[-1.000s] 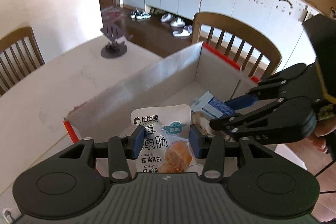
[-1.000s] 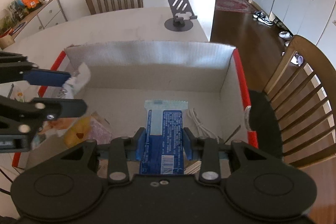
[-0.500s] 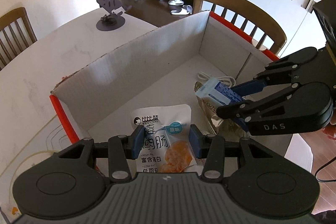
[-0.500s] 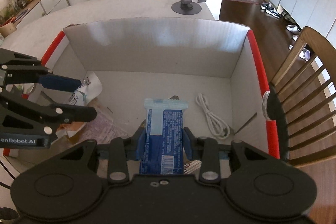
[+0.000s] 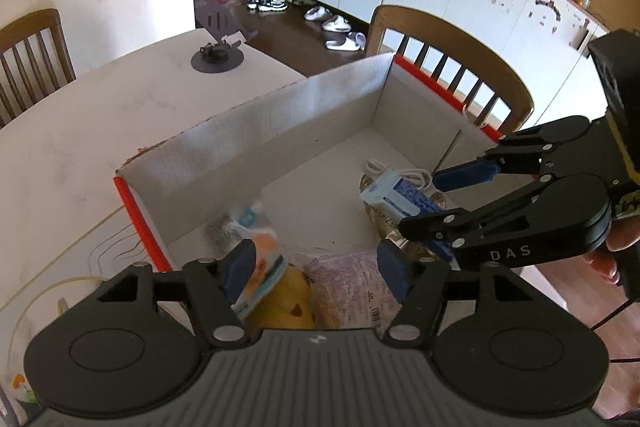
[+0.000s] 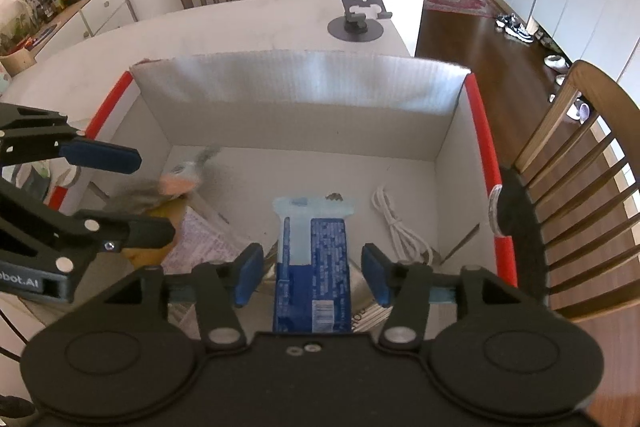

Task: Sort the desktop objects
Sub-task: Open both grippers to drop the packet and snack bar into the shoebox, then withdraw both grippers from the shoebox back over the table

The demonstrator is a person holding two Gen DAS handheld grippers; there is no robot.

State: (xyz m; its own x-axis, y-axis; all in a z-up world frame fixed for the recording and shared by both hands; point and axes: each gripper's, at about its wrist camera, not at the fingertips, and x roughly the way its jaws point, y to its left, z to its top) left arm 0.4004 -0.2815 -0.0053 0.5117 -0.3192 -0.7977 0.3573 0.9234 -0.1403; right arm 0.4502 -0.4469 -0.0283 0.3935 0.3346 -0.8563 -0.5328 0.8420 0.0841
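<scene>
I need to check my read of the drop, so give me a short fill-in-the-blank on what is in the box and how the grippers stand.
1. The white cable lies coiled inside the cardboard ____.
2. The blue packet hangs between the right gripper pads, which are ____.
3. The phone stand sits on the ____, outside the box.
4. The box's side rims are coloured ____.

Missing words: box; opening; table; red

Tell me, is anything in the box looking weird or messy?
Yes. The white snack pouch is a tilted blur beside the opening left gripper, apparently dropping onto the packets in the cardboard box. The blue packet sits loose between the opening right gripper's pads.
</scene>
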